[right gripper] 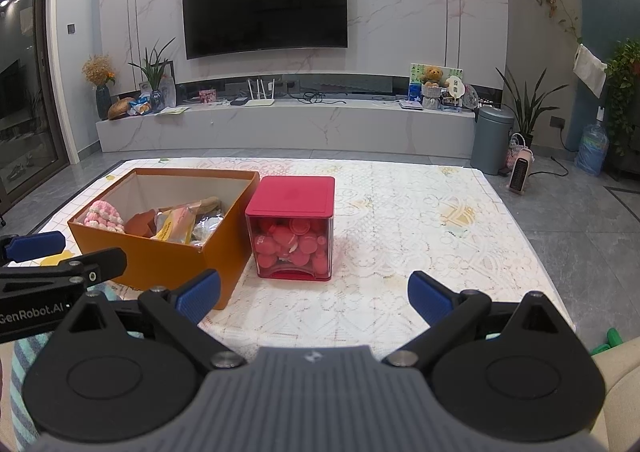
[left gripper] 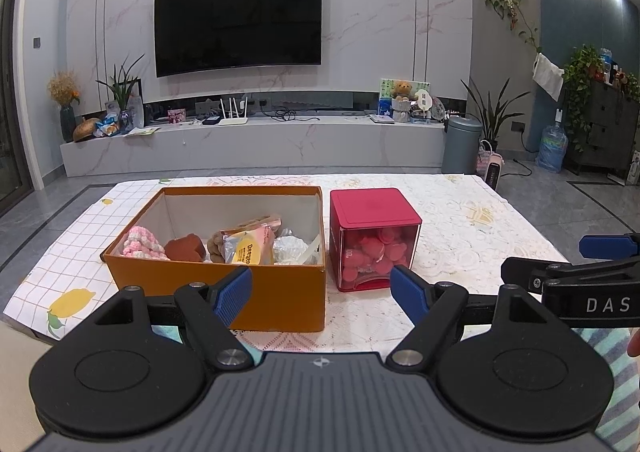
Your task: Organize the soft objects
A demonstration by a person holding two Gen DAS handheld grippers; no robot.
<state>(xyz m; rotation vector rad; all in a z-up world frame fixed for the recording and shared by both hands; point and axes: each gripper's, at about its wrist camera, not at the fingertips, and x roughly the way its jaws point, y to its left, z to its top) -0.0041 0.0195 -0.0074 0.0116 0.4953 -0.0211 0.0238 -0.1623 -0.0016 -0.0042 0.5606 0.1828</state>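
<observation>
Your left claw (left gripper: 322, 294) is spread wide, nothing between its blue pads (left gripper: 232, 294). It hangs over the near edge of the desk (left gripper: 460, 220), level with the front wall of the orange box (left gripper: 224, 292). Your right claw (right gripper: 314, 298) is also gaping and empty, held over bare desk cloth at 5 o'clock from the red cube (right gripper: 292, 228). Each claw shows in the other's view: the right one at 3 o'clock of the left view, the left one at 9 o'clock of the right view.

The box is open-topped and sits at the left-middle of the desk. Soft things lie inside on its floor:
- pink-and-white knit piece (left gripper: 142, 244), in the near-left corner against the wall
- brown lump (left gripper: 185, 249), just beside the knit piece at its 3 o'clock
- yellow snack packet (left gripper: 250, 248), mid-box, leaning on a tan plush (left gripper: 218, 242)
- crinkled white wrapper (left gripper: 290, 250), by the right wall

The cube stands just beside the box's right wall; touching or not, can't tell. It has a red lid and clear sides and is filled with red round pieces (left gripper: 376, 252).

A striped sleeve (right gripper: 24, 364) shows at 8 o'clock in the right view.
</observation>
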